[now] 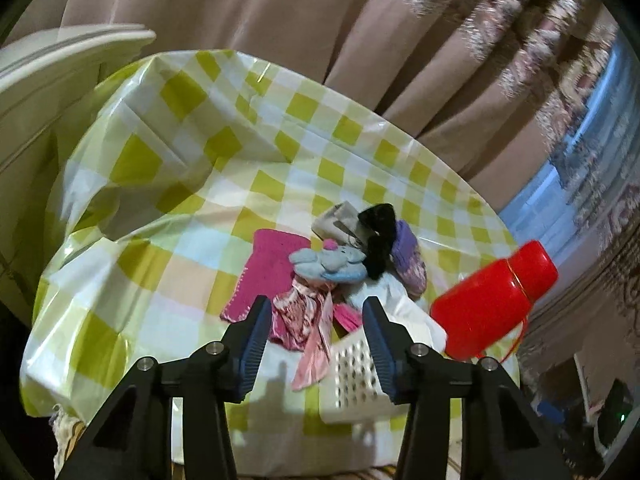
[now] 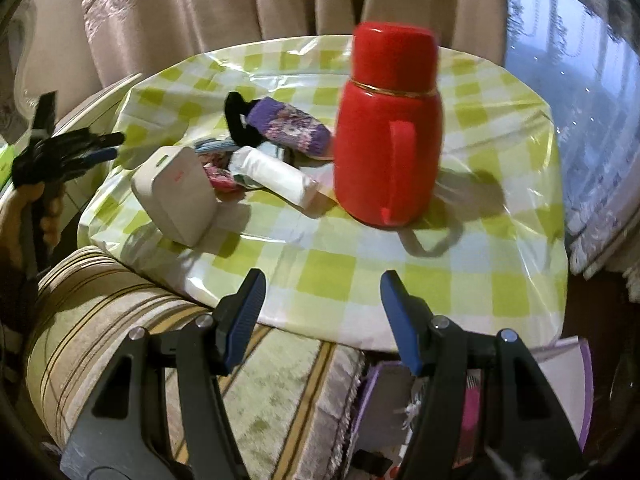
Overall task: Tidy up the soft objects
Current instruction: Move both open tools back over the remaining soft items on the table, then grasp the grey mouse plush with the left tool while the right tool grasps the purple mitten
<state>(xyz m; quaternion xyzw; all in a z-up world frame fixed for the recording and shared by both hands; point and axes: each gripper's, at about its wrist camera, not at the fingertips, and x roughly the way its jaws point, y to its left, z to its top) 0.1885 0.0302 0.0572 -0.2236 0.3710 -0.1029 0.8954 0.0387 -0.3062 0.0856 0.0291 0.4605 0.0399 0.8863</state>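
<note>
A pile of soft things lies on the green-checked tablecloth point(image 1: 168, 184): a magenta knit cloth point(image 1: 264, 268), a light blue plush toy point(image 1: 328, 264), a pink patterned fabric point(image 1: 304, 320), a black scrunchie point(image 1: 378, 236) and a purple knit piece point(image 1: 408, 260). A white perforated basket point(image 1: 356, 376) sits at the near edge. My left gripper point(image 1: 314, 320) is open above the pink fabric and basket. My right gripper point(image 2: 322, 292) is open and empty over the table's near edge. In the right wrist view the purple piece point(image 2: 292, 128), scrunchie point(image 2: 236, 120) and a white tissue pack point(image 2: 276, 174) show.
A red thermos point(image 2: 386, 128) stands right of the pile, also in the left wrist view point(image 1: 496, 304). The basket shows in the right wrist view point(image 2: 176, 194). Beige curtains point(image 1: 320, 20) hang behind the table. A striped cushion point(image 2: 100, 312) lies below the near edge.
</note>
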